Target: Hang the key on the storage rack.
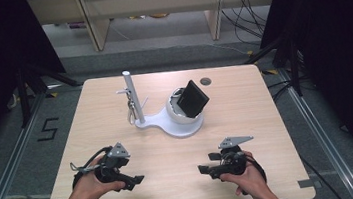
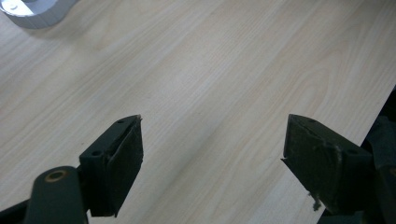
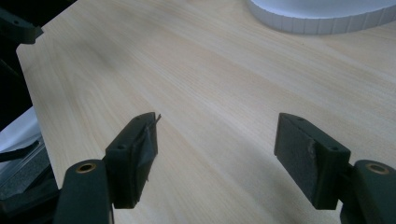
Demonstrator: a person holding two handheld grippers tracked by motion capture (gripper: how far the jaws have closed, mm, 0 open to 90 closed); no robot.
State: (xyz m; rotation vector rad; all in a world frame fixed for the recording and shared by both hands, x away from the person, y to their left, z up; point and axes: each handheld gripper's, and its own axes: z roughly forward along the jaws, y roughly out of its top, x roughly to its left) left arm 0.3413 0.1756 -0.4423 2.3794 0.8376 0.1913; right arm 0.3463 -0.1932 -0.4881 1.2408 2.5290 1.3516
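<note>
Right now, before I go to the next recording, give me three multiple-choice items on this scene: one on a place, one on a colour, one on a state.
1. Where is the black box?
A. tilted in the white stand's bowl
B. flat on the table
C. in the left claw

2. What colour is the stand's upright post?
A. red
B. white
C. black

3. How are the jaws of the right claw?
A. shut on the box
B. shut, with nothing between them
C. open, with nothing between them

Key: 1 A, the box leans in the bowl of the white stand. 2 B, the post is white. 3 C, bare table shows between the jaws.
</note>
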